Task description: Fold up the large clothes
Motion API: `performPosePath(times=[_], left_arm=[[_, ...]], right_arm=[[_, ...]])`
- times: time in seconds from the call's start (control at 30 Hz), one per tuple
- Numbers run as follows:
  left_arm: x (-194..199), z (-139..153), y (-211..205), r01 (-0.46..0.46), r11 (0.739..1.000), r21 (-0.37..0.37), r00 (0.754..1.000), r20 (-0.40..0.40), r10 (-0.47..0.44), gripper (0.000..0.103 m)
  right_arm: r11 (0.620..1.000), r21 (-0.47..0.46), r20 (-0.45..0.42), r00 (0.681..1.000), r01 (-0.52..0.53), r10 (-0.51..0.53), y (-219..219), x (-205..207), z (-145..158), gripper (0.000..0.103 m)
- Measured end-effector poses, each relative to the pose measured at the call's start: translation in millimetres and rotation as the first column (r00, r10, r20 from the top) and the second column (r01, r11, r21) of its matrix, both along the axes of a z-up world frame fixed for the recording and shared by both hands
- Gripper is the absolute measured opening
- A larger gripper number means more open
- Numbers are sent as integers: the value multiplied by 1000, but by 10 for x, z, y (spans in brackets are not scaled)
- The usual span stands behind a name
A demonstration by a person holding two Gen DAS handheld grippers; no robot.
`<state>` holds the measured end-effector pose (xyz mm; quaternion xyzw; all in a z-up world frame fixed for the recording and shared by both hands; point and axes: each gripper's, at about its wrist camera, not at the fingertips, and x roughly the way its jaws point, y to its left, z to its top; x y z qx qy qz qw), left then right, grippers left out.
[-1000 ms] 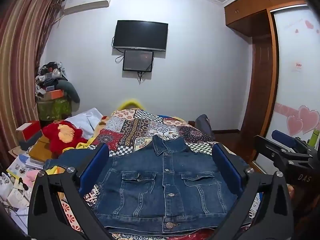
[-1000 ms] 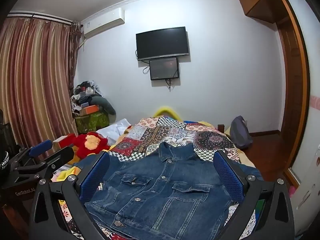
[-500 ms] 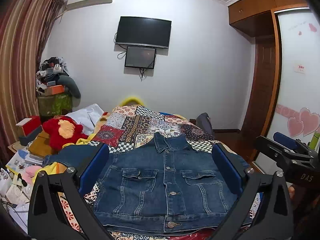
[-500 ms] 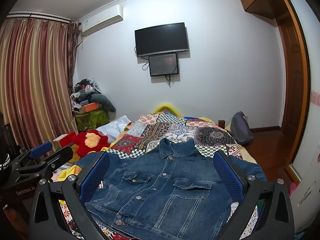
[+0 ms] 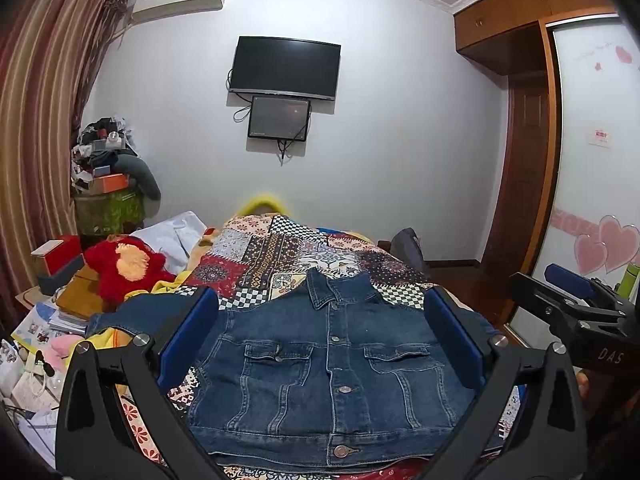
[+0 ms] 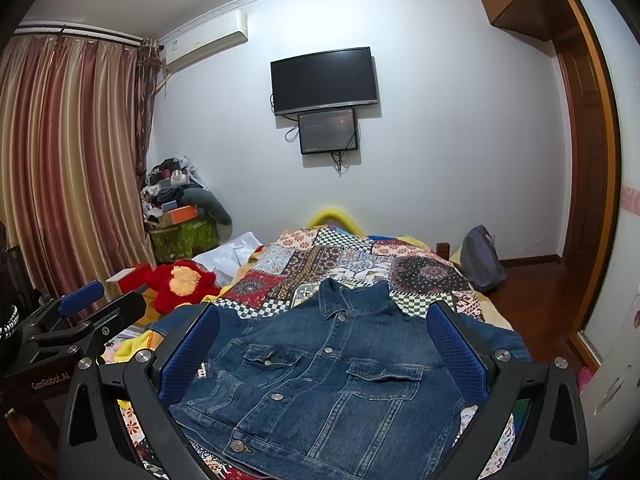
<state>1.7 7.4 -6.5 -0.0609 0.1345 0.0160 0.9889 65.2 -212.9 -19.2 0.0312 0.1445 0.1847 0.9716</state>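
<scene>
The denim jacket [image 5: 332, 364] lies buttoned and face up at the near edge of the bed [image 5: 280, 248], sleeves spread sideways, while the left tool [image 5: 320, 344] and right tool [image 6: 324, 352] hang wide and empty above it, apparently poised for sleeves.

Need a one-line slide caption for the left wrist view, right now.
Open left gripper above a buttoned denim jacket spread flat on the patchwork quilt.

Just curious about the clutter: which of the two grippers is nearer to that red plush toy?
Left. The left gripper sits on the red plush toy's side; the right gripper is farther across the denim jacket.
</scene>
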Motion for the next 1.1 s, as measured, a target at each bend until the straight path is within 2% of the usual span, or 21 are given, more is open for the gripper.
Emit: performPosePath(times=[1.1], left_arm=[[28,3,-31,15,1000,10,1000,-2,-15,103]], right_arm=[[1000,6,1,1000,2,-2,-21,3,31,103]])
